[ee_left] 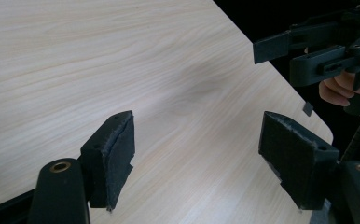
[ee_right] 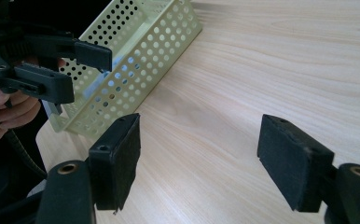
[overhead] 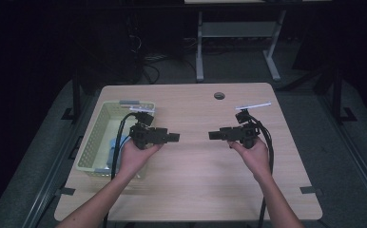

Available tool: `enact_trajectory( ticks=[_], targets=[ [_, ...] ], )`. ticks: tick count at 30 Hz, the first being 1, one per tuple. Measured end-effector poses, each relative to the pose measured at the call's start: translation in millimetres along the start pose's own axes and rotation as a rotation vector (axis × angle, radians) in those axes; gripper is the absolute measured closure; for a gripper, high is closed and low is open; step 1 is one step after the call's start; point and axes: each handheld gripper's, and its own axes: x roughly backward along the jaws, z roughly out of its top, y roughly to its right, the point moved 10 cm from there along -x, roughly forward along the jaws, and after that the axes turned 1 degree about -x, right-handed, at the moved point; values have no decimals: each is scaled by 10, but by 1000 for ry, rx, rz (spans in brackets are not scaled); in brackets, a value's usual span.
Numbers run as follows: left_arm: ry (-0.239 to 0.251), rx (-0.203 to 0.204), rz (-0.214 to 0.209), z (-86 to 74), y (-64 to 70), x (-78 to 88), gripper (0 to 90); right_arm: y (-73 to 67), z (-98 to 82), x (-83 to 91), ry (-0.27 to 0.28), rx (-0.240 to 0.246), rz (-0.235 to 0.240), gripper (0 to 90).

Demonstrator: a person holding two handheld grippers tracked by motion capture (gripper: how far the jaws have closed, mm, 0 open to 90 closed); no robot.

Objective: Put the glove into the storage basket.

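A: Report the claws.

B: Left claw (overhead: 174, 137) held above the tabletop (overhead: 196, 190) beside the basket (overhead: 90, 142), jaws pointing toward the middle; right claw (overhead: 213, 135) opposite it, pointing back; the two are near, tips apart. In the left gripper view the left claw (ee_left: 197, 158) stands wide with nothing between its pads; in the right gripper view the right claw (ee_right: 199, 161) is likewise wide and empty.

A: And the thing nearest to hand?

B: The basket; pale yellow-green, perforated, set along the left edge of the tabletop, its long side running from front to back; seen also in the right gripper view (ee_right: 141, 56). Something blue (overhead: 113, 146) lies inside toward its near end; what it is I cannot tell.

A: Handling?

B: Judged light and fairly stiff, thin plastic by the look; the walls may flex if pinched hard; the surface is smooth, so some slip is possible. Best hold is the top rim of a long wall, one jaw inside and one outside; the holes offer no real purchase. A one-sided lift would likely tip it and shift the contents; a claw on each long rim would be steadier.

A: Elsewhere?

B: A round hole (overhead: 219, 95) near the far edge; bare wood between the claws.
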Motion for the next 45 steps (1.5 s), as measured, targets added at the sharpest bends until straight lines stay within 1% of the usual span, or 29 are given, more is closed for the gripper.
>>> enact_trajectory(
  ticks=[3, 4, 5, 6, 8, 9, 10, 12, 14, 16, 17, 22, 23, 24, 29, 30, 33, 34, 37, 42, 45],
  targets=[
    [8, -5, -8, 7, 43, -28, 258, 12, -11, 30, 1, 1, -1, 296],
    [7, -6, -10, 3, 58, -39, 256, 11, -19, 43, 2, -4, 0, 295],
    [7, -9, -14, 1, 74, -51, 253, 22, -27, 55, 4, 2, 1, 296],
    [3, -19, -16, -5, 86, -58, 252, 29, -39, 63, 3, -3, -1, 295],
    [4, -19, -20, -11, 124, -82, 247, 48, -67, 82, 1, -5, 1, 293],
    [1, -24, -21, -16, 138, -91, 246, 68, -77, 92, 6, 0, -2, 292],
    [0, -27, -24, -21, 155, -102, 245, 78, -94, 105, 5, -9, -4, 290],
    [-4, -36, -29, -34, 188, -120, 244, 113, -121, 128, 11, -10, -5, 290],
    [-6, -40, -36, -50, 222, -140, 244, 147, -159, 151, 3, -22, -12, 285],
    [-9, -46, -44, -68, 254, -159, 244, 179, -178, 174, 15, -25, -9, 288],
    [-13, -55, -42, -84, 273, -173, 244, 190, -197, 187, 12, -35, -7, 288],
    [-19, -57, -54, -134, 313, -215, 236, 276, -292, 219, 3, -43, -14, 281],
    [-18, -55, -54, -144, 320, -225, 230, 288, -307, 231, 1, -51, -16, 280],
    [-18, -55, -58, -154, 328, -233, 226, 303, -318, 244, 7, -53, -18, 280],
    [-21, -65, -57, -226, 349, -278, 212, 375, -392, 284, 18, -69, -18, 277],
    [-20, -66, -54, -238, 350, -286, 211, 389, -421, 290, 9, -69, -19, 275],
    [-25, -70, -58, -292, 367, -311, 210, 420, -461, 294, 14, -76, -19, 274],
    [-23, -73, -59, -304, 375, -317, 210, 430, -484, 296, 8, -78, -20, 274],
    [-15, -78, -64, -327, 407, -327, 210, 460, -537, 305, 4, -83, -21, 274],
    [-14, -92, -74, -394, 471, -359, 211, 506, -607, 334, 4, -90, -24, 273],
    [-23, -94, -85, -452, 511, -388, 211, 548, -655, 349, 7, -93, -32, 273]
  ],
)
